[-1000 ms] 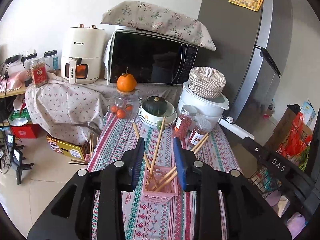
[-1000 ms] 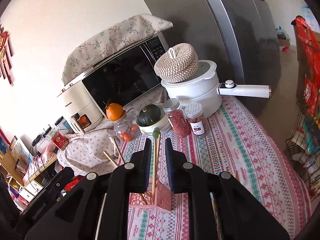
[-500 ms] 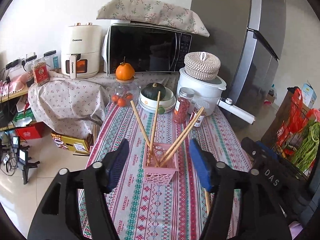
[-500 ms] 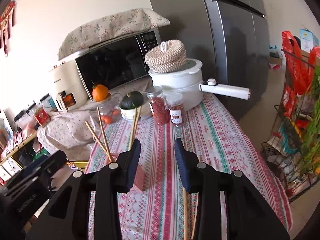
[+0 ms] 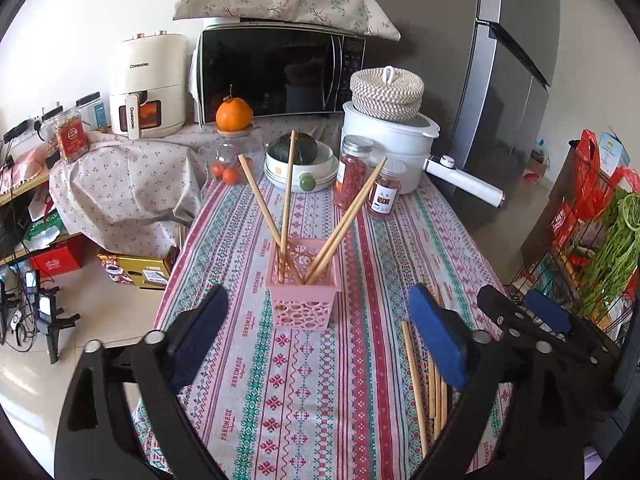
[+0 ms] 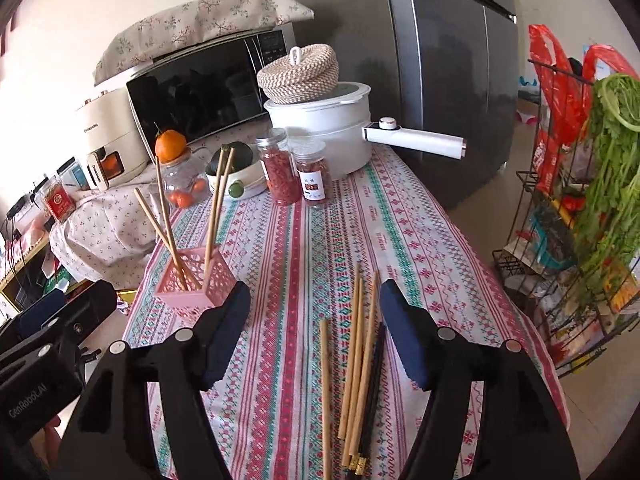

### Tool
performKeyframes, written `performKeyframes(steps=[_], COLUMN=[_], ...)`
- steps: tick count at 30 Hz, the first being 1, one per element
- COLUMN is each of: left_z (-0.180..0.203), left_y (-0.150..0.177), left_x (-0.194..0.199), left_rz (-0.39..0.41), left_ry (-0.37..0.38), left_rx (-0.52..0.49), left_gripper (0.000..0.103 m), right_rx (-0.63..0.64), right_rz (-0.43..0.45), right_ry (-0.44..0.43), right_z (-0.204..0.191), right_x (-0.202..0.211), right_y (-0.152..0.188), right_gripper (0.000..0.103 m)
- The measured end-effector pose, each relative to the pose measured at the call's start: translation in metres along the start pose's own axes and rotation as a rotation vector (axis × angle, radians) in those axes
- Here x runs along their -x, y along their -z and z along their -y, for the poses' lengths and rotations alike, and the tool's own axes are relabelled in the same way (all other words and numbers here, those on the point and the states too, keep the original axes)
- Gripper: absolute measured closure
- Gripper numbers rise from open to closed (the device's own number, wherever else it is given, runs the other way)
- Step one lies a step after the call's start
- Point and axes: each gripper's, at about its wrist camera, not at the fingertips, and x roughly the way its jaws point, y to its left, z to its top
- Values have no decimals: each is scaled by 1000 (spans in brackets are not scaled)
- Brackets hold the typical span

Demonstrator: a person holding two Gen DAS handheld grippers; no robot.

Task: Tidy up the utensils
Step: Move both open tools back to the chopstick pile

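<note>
left gripper point(image 5: 316, 340) released, jaws just widened – empty | right gripper point(image 6: 314, 330) released over loose chopsticks point(image 6: 360, 360) | risk – pinching several together, knocking pink basket point(image 6: 196, 288)

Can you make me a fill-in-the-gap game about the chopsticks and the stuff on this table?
1. Four chopsticks stand in the ____ basket.
2. The loose chopsticks lie flat on the ____.
3. An ____ sits on top of the glass jar.
4. The woven lid rests on the ____ pot.

Missing words: pink; tablecloth; orange; white
</note>
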Motion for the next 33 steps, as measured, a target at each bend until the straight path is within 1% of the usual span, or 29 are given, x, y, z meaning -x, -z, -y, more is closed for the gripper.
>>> performKeyframes(steps=[2,4,6,8,12,13,16,18,20,21,24,27,28,29,30,31,32,33], left_z=[2,4,6,8,15,18,31,43,56,64,80,95,97,99,98,98,98,98], left_y=[2,4,6,10,20,24,35,40,45,46,46,42,41,39,39,39,40,41], left_x=[-3,-10,-19,-33,-69,-81,-109,-125,-139,-146,-162,-178,-182,-187,-190,-195,-200,-205], left_rz=[-19,-56,-104,-172,-341,-396,-494,-540,-578,-593,-597,-594,-590,-585,-583,-588,-598,-610], left_ry=[2,14,28,44,84,95,102,114,129,124,88,52,36,19,9,5,7,12], left_rx=[5,14,25,40,106,139,188,183,169,161,135,72,58,47,42,40,43,47], left_gripper=[8,7,7,7,7,7,7,7,7,7,7,9,10,16,23,28,38,43], right_rx=[-30,-84,-141,-180,-253,-266,-314,-341,-358,-364,-374,-419,-438,-463,-473,-482,-487,-488], right_rz=[-8,-16,-57,-110,-181,-200,-266,-305,-325,-330,-344,-366,-375,-386,-391,-396,-401,-403], right_ry=[28,49,59,70,105,105,83,64,51,49,57,42,31,12,2,-7,-15,-19], right_z=[11,27,51,73,112,118,136,146,153,156,166,180,183,188,189,191,192,193], right_x=[2,3,0,-5,-13,-15,-23,-26,-26,-26,-27,-29,-29,-31,-31,-32,-32,-32], right_y=[4,9,13,16,24,25,30,34,36,37,38,40,40,41,41,41,40,39], right_gripper=[17,10,9,9,9,9,9,9,9,9,9,9,9,9,9,9,9,9])
